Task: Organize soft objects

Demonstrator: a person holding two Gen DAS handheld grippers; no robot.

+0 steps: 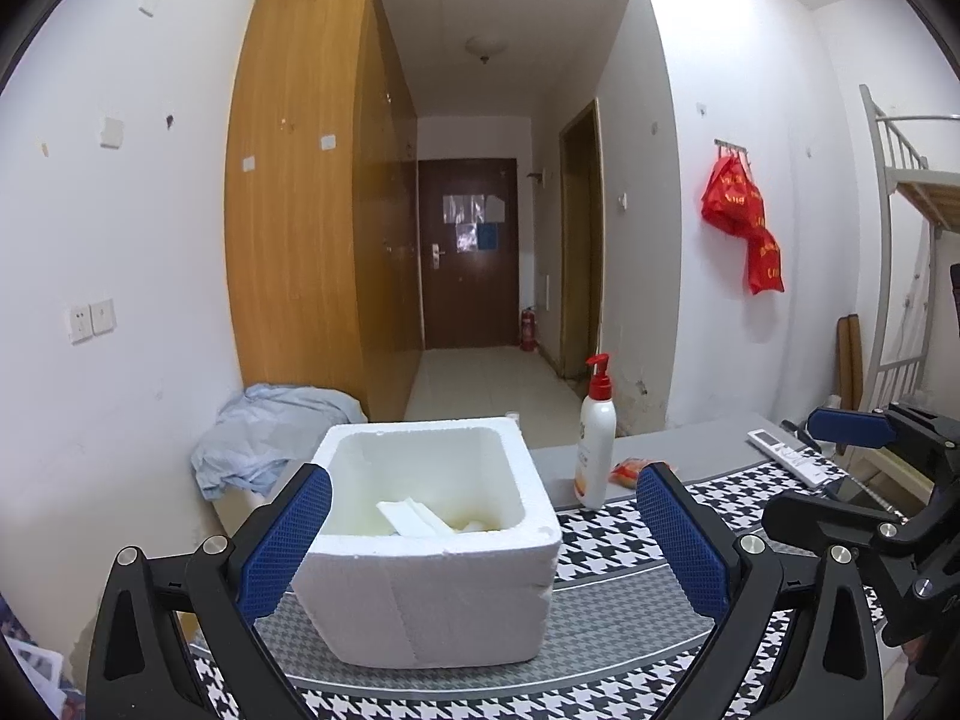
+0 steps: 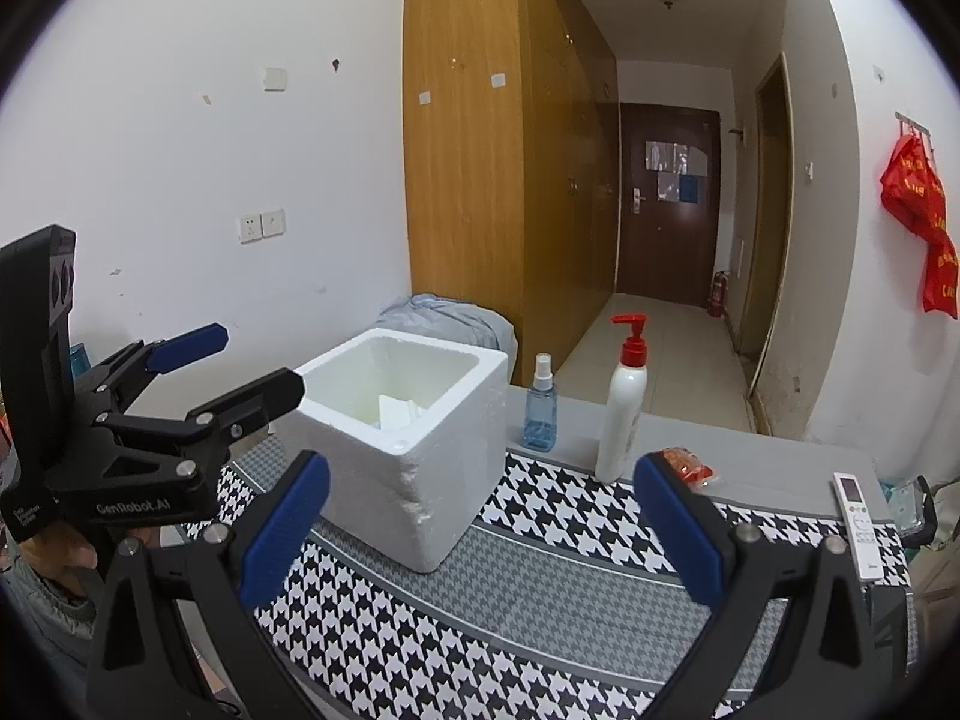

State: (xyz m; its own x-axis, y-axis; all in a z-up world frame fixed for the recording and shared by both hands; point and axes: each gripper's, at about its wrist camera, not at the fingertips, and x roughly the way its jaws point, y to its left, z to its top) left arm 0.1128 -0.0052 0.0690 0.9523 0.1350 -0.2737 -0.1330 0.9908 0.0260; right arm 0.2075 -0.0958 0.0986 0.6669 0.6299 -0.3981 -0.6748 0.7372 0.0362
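Left gripper point(image 1: 483, 540) spread wide, empty; foam box point(image 1: 432, 546) sits between its fingers, not touching. Right gripper point(image 2: 480, 531) also wide, empty; the box is ahead-left of it, bare houndstooth cloth point(image 2: 540, 612) between its fingers. Red packet point(image 2: 690, 467) just past its right finger. Lotion bottle point(image 2: 624, 414) and spray bottle point(image 2: 540, 408) stand farther back, near table's far edge.

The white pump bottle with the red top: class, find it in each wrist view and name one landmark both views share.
Left wrist view: the pump bottle stands right of centre, just right of the foam box, at the far edge of the houndstooth cloth.
Right wrist view: it stands right of centre, between the blue spray bottle and the red packet.
Shared landmark: the foam box, left of the bottle in both.
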